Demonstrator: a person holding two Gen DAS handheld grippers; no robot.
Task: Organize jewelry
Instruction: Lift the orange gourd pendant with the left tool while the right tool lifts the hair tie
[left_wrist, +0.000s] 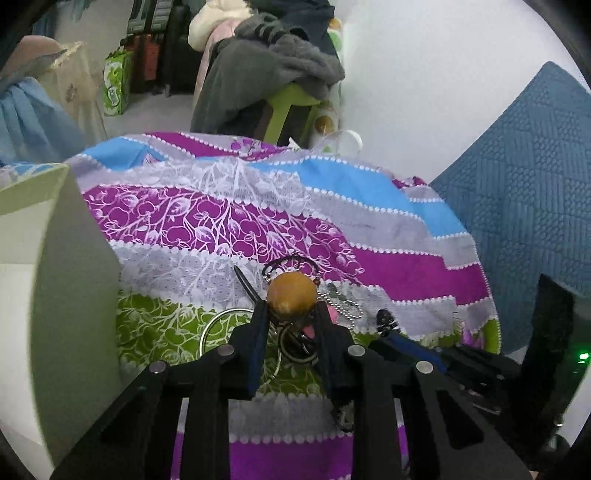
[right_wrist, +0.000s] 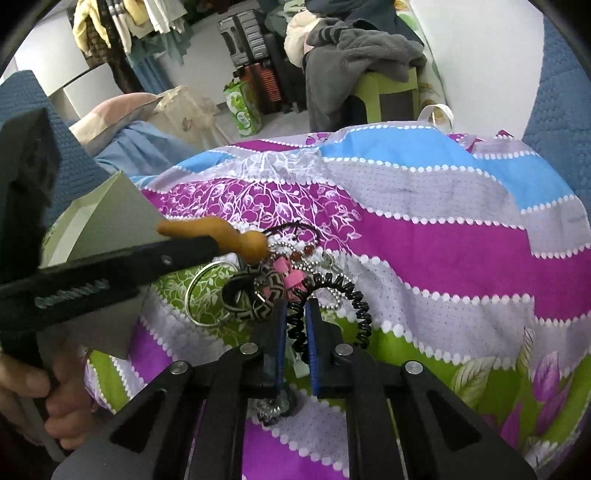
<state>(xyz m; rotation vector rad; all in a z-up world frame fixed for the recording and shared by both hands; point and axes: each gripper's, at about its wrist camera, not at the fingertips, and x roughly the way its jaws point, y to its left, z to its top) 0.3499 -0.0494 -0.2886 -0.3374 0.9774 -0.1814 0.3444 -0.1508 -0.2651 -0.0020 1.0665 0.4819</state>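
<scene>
My left gripper (left_wrist: 291, 309) is shut on a brown gourd-shaped pendant (left_wrist: 291, 295), held just above a jewelry pile on the patterned bedspread (left_wrist: 388, 266). From the right wrist view, the left gripper (right_wrist: 216, 243) comes in from the left with the gourd pendant (right_wrist: 218, 229) sticking out past its tips. My right gripper (right_wrist: 297, 307) is shut on a black spiral cord (right_wrist: 364, 317) that loops out to the right. The pile holds a silver bangle (right_wrist: 205, 295), a black-and-beige patterned ring (right_wrist: 264, 291), pink beads (right_wrist: 291, 277) and a ball chain (right_wrist: 332, 271).
A white box (left_wrist: 55, 266) stands open at the left, close to the pile, also seen as the white box (right_wrist: 110, 218). A person's hand (right_wrist: 55, 417) grips the left tool. Blue quilted cushion (left_wrist: 524, 177) at right; a clothes-laden green stool (left_wrist: 291, 103) beyond the bed.
</scene>
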